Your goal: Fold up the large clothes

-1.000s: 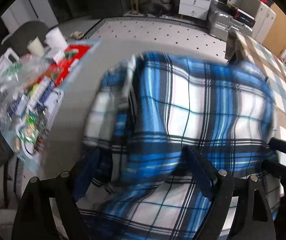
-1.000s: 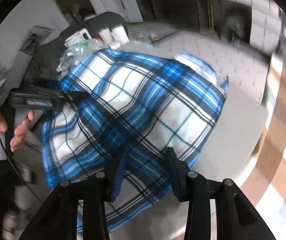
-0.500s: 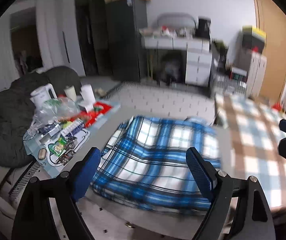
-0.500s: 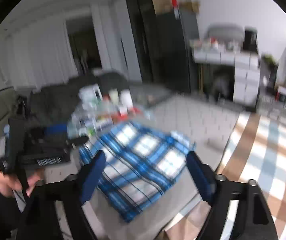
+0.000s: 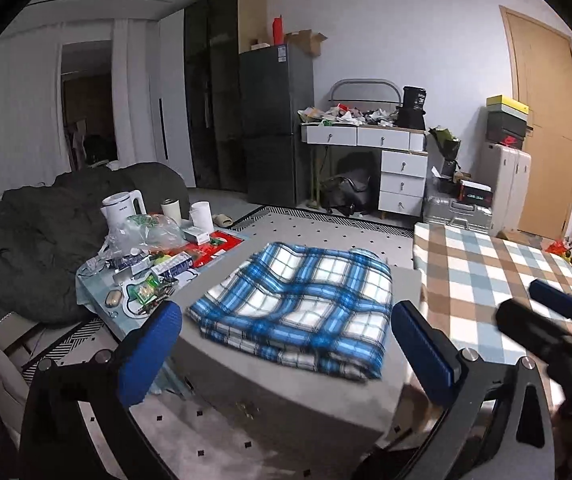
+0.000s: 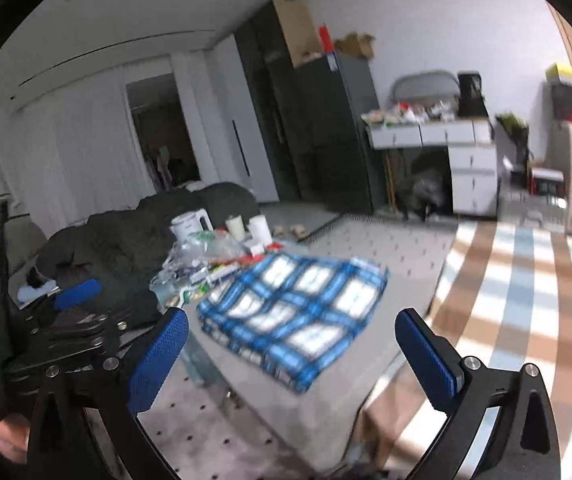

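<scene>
One folded plaid garment (image 5: 302,300)

The blue-and-white plaid cloth garment (image 5: 302,300) looks soft and matt on the matt grey, smooth-topped low table (image 5: 286,384). The tall dark cabinet (image 5: 277,128) is glossy. The blue gripper pads (image 5: 153,354) look finely textured, rubbery.

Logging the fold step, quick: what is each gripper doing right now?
Left gripper: jaws opening wide, nothing between them.
Right gripper: jaws opening wide, nothing held; the plaid garment lies folded, untouched.
</scene>
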`<state>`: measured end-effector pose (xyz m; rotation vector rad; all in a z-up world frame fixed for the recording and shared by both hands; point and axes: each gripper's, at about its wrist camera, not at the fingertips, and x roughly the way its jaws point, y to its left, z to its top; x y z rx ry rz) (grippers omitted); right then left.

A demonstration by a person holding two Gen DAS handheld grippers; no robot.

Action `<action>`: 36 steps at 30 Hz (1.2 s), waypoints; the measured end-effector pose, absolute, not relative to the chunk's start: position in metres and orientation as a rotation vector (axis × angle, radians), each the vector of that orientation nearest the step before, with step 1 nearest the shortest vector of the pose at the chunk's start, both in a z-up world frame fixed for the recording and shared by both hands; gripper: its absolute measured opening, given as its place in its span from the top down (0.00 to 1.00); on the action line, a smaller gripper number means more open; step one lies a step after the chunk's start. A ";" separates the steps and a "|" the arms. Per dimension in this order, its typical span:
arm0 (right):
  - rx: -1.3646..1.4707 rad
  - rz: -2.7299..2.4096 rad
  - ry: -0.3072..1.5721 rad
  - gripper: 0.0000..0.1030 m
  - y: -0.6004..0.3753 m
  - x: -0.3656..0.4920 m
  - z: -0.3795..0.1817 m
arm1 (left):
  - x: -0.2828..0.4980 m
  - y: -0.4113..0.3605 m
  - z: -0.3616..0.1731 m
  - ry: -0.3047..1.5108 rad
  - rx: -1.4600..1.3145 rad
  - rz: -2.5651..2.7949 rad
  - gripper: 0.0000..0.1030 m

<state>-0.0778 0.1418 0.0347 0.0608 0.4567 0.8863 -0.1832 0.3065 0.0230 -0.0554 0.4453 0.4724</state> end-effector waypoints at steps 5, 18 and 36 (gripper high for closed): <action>0.083 0.881 0.468 0.00 0.128 -0.093 0.027 | -0.194 0.300 0.023 0.430 -0.075 0.469 0.01; 0.035 0.837 0.401 0.00 0.121 -0.115 0.036 | -0.206 0.287 0.027 0.388 -0.060 0.495 0.01; 0.050 0.844 0.398 0.00 0.121 -0.116 0.034 | -0.213 0.281 0.027 0.401 -0.057 0.483 0.01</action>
